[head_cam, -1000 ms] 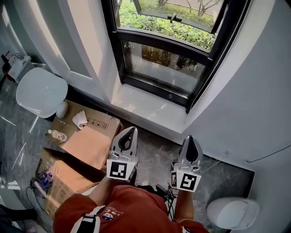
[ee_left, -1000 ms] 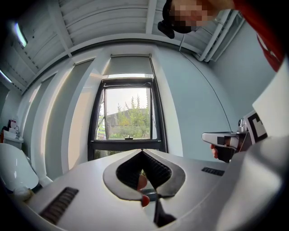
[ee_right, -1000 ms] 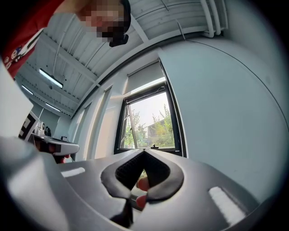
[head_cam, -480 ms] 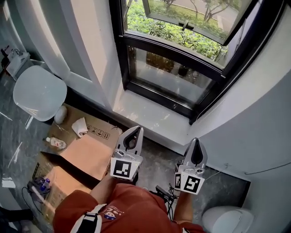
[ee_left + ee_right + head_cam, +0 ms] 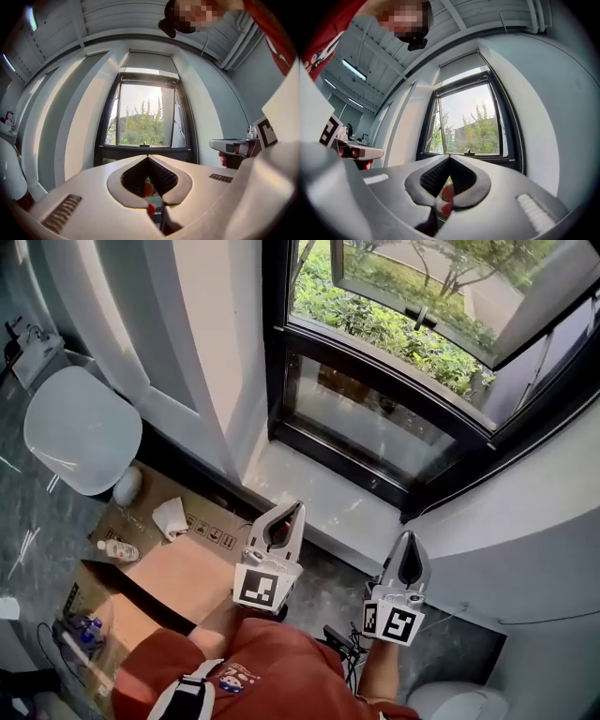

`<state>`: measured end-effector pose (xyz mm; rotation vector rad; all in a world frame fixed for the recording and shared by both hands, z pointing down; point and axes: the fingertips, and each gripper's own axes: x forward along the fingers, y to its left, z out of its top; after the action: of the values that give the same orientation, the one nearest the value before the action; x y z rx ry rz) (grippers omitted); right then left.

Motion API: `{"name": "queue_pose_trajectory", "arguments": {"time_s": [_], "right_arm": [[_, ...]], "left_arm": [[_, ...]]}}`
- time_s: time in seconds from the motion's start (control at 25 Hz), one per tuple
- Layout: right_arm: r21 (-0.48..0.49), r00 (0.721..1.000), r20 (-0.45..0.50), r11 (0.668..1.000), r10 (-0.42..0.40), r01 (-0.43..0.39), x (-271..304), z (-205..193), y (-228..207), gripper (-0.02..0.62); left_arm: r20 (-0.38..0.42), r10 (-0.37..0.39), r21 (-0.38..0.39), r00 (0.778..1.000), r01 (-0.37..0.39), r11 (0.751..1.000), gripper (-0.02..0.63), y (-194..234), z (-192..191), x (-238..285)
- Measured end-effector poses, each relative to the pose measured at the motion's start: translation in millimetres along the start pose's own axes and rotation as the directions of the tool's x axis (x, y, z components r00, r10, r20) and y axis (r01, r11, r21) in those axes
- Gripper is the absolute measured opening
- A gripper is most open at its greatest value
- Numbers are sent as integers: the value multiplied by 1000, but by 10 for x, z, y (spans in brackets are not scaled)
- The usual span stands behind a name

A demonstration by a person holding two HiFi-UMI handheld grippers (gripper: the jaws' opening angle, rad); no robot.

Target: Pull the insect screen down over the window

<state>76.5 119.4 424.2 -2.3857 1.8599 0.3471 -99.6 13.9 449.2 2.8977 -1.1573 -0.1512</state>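
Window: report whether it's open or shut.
Open: the sash swings outward over the shrubs, its handle clear of the frame.

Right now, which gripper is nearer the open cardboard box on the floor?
Left. The left gripper hangs by the right edge of the cardboard box; the right gripper is farther right, toward the grey wall.

Window [image 5: 375,423]: top cut off by my head view's upper edge.
Bottle [image 5: 117,550]: label too small for me to read.
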Motion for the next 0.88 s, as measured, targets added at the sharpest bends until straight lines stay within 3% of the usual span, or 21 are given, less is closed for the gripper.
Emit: {"name": "queue_pose_trajectory", "arguments": {"time_s": [0.48,0.88], "right_arm": [[-42,1000,-4,999,-18,18,594,-27,282,9],[-32,999,18,999,-30,30,942,-153,117,9]], "left_arm": [[24,-33,-55,999,35,998,5,523,62,487],[53,-36,-12,998,36,999,5,607,91,869]]}}
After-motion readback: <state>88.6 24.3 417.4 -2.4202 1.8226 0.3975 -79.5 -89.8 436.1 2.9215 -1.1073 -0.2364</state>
